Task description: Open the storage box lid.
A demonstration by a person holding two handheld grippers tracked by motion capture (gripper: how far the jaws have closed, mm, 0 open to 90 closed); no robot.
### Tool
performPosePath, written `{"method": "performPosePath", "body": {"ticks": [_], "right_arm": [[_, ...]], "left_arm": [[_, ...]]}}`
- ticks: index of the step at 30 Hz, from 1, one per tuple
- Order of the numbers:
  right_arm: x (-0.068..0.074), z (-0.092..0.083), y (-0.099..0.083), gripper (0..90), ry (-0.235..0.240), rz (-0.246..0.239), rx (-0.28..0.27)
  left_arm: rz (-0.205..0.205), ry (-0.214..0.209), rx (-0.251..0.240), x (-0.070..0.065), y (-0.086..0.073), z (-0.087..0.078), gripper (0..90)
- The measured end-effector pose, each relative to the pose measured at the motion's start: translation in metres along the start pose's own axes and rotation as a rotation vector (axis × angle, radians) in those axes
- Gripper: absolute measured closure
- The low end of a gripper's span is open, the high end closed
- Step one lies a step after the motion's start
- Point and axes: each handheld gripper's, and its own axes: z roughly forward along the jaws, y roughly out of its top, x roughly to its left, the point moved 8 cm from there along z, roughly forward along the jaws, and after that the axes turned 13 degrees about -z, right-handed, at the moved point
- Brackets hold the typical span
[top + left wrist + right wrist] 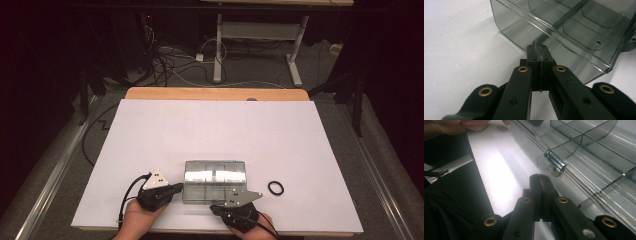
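A clear smoky plastic compartment box [215, 181] lies closed near the front of the white table. My left gripper [179, 188] rests at its left end; in the left gripper view its jaws are pressed together, tips [538, 48] at the box's wall [574, 32] with nothing between them. My right gripper [215, 206] lies along the box's front edge. Its jaws [539, 178] are shut and empty, just short of the box's small metal latch [555, 165]. A hand holds each gripper at the table's front edge.
A small black ring [275, 188] lies on the white table cover [215, 130] right of the box. A wooden table edge [215, 93] shows at the back. Beyond it stand a desk frame and floor cables [200, 60].
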Motion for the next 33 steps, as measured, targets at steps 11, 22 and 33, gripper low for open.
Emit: {"method": "performPosePath", "body": {"ticks": [11, 22, 33], "right_arm": [[-0.0021, -0.0015, 0.0007, 90.0, 0.002, 0.019, -0.021], [-0.0031, -0.0032, 0.0019, 90.0, 0.005, 0.042, -0.048], [-0.0027, -0.0055, 0.0035, 90.0, 0.008, 0.041, -0.078]], "left_arm": [[-0.009, -0.007, -0.002, 0.0006, 0.0002, -0.0002, 87.7], [-0.011, -0.015, -0.004, 0.0006, 0.0003, -0.0007, 87.7], [-0.012, -0.016, -0.003, 0.0007, 0.0004, -0.0008, 87.7]]}}
